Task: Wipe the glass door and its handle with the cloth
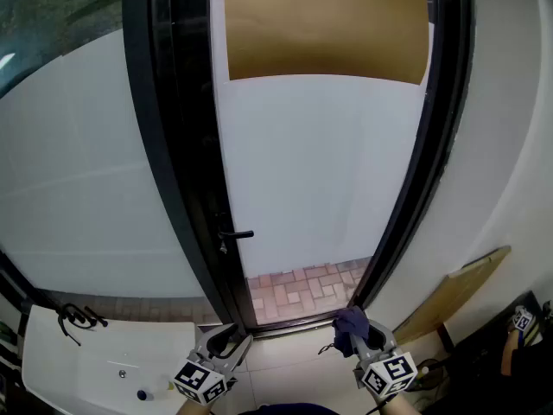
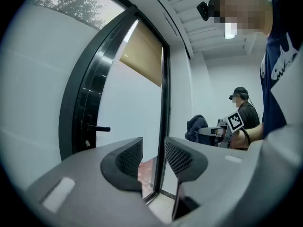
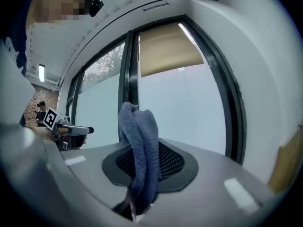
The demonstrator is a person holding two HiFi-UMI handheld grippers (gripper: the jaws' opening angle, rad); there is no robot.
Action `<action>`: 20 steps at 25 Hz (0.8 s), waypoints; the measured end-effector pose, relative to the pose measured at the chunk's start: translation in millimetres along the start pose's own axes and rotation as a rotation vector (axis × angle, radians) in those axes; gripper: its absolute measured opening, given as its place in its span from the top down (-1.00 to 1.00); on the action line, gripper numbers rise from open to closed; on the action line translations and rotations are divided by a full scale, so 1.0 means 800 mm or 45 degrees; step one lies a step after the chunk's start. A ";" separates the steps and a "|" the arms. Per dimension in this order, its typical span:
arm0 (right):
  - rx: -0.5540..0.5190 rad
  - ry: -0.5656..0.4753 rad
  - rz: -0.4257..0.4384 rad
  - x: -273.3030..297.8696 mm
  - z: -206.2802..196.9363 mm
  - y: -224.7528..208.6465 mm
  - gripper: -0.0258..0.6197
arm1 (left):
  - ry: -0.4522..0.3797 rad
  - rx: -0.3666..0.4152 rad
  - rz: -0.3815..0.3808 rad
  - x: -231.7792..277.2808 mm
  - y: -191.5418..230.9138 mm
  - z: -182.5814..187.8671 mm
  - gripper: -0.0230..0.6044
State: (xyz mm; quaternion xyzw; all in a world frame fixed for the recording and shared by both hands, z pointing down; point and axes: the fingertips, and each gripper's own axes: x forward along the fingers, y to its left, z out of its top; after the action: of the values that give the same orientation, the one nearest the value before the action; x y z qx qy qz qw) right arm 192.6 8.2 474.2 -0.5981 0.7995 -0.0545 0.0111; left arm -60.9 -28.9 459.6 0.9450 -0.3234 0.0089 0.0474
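A frosted glass door [image 1: 320,171] in a black frame stands ahead, with a tan blind at its top. Its black lever handle [image 1: 235,233] sticks out at the door's left edge, also seen as the handle [image 2: 98,128] in the left gripper view. My right gripper [image 1: 356,334] is shut on a dark blue cloth [image 1: 350,326], which bunches up between the jaws as the cloth [image 3: 140,148]. My left gripper [image 1: 226,342] is open and holds nothing, its jaws a small gap apart. Both grippers hang low, well short of the door.
A large frosted window pane [image 1: 78,171] fills the left side. A white cabinet top [image 1: 104,361] with a black cable [image 1: 76,318] lies at lower left. A cardboard sheet [image 1: 454,296] leans on the right wall. Another person [image 2: 244,112] stands behind.
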 end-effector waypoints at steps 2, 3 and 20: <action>-0.001 -0.003 -0.001 0.008 0.001 0.005 0.70 | -0.003 0.004 -0.016 0.000 0.006 -0.001 0.47; -0.002 -0.004 -0.001 0.012 0.001 0.007 0.70 | -0.005 0.006 -0.025 0.000 0.008 -0.001 0.47; -0.095 -0.063 0.072 0.118 0.035 0.088 0.70 | 0.010 0.033 -0.160 -0.023 0.048 -0.003 0.47</action>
State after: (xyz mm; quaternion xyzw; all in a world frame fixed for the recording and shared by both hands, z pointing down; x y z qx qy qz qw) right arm 100.9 -64.4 443.4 -0.5765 0.8170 -0.0096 0.0100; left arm -98.7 -47.9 464.0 0.9639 -0.2632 0.0139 0.0369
